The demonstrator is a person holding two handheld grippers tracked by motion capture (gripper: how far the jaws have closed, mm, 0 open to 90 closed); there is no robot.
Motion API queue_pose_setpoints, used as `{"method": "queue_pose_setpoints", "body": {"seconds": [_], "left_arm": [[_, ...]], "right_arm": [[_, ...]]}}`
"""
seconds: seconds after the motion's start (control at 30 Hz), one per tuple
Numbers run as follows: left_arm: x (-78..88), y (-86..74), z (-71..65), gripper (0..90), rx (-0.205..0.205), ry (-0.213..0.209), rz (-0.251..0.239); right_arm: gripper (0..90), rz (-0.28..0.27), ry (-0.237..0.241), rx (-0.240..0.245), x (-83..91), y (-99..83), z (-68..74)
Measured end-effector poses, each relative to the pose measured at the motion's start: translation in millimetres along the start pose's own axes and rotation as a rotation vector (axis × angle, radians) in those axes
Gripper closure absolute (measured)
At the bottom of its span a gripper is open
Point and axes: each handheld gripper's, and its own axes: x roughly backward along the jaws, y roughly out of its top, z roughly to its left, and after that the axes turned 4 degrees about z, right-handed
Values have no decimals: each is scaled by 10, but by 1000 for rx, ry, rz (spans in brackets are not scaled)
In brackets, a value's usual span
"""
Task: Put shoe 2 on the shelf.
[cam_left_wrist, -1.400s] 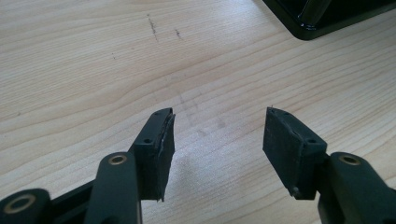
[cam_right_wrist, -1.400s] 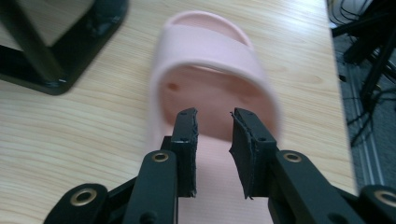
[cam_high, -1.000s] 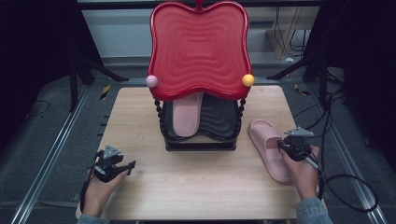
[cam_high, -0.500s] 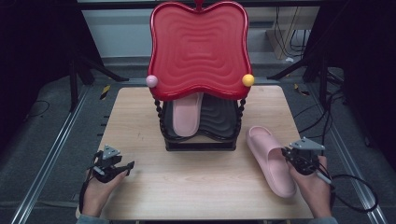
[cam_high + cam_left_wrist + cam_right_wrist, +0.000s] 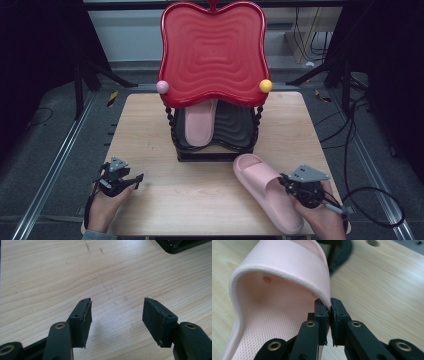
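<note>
**Entry: pink slipper in right-hand grip, near right corner of table**

Item 1. Right gripper (image 5: 292, 186). I had it at the near right of the wooden table (image 5: 200, 200). Its jaws had just been closing with the slipper's side edge between them. In the right gripper view the pads (image 5: 322, 315) were pinched together on that thin side wall, right where the strap meets the sole.

Item 2. Pink slipper (image 5: 267, 197). It lay sole down on the table, toe toward the rack and heel toward me, just in front of the rack's right foot. The right gripper view showed the strap arching over the dimpled footbed (image 5: 274, 322).

Item 3. Left gripper (image 5: 120, 179). I held it low over the near left of the table, well apart from the slipper. In the left gripper view its jaws stood apart, with bare wood between the pads (image 5: 83, 317) and nothing held.

Item 4. Black shoe rack (image 5: 215, 145). It stood at mid-table under a red wavy top tray (image 5: 212, 50). A second pink slipper (image 5: 200, 122) rested on the left of its lower shelf.
</note>
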Motion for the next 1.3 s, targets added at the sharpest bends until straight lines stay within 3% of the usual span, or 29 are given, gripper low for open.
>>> {"method": "queue_pose_setpoints", "body": {"seconds": [0.27, 0.53, 0.83, 0.93, 1.03, 1.07, 1.17, 1.3], "left_arm": [[9, 7, -16, 403, -6, -3, -3], [19, 2, 16, 404, 4, -6, -9], [38, -3, 51, 404, 13, -6, -15], [39, -3, 52, 404, 14, -7, -15], [41, -5, 52, 404, 15, -7, -15], [43, -5, 55, 404, 15, -7, -15], [48, -7, 66, 404, 17, -5, -18], [53, -8, 69, 404, 17, -6, -18]], "right_arm": [[847, 7, 85, 85, -358, 282, 326], [845, 13, 161, 129, -711, 539, 608], [839, 52, 194, 148, -974, 641, 713], [825, 54, 197, 143, -1001, 665, 720], [750, 67, 225, 130, -998, 680, 722], [684, 72, 223, 122, -965, 683, 728], [633, 71, 217, 105, -904, 681, 720], [617, 73, 226, 93, -757, 660, 713]]}}
